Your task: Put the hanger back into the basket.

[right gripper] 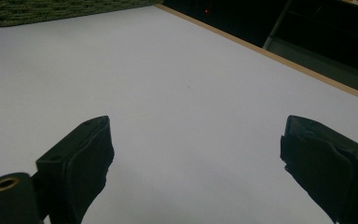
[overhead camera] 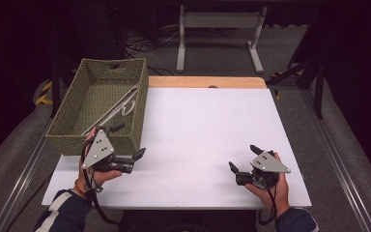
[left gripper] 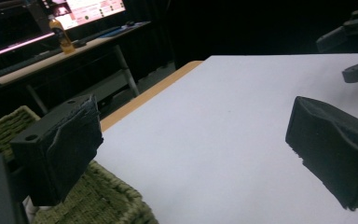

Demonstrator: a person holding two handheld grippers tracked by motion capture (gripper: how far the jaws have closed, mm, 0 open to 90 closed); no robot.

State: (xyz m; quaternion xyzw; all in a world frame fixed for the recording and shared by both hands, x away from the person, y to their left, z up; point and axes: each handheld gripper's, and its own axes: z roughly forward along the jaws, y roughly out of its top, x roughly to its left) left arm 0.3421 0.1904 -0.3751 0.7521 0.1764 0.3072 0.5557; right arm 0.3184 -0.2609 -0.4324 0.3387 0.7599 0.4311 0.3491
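Note:
My left gripper [overhead camera: 129,141] is held by a hand at the table's front left, right beside the near corner of a green woven basket [overhead camera: 72,140]. Its jaws stand wide apart with nothing between them [left gripper: 196,149]. The basket's rim [left gripper: 107,200] lies just under its left jaw. A pale hanger-like object [overhead camera: 121,105] lies slanted inside the basket. My right gripper [overhead camera: 244,157] rests low over the white table [overhead camera: 198,125] at the front right, open and empty [right gripper: 196,163], pointing toward the basket [right gripper: 51,11]. The right gripper [left gripper: 354,46] also shows far off in the left gripper view.
A wooden strip [overhead camera: 207,82] edges the table's far side. Beyond it stands a white metal frame [overhead camera: 220,34] on a dark floor. A desk with a lit screen and a bottle [left gripper: 63,37] is in the background of the left gripper view.

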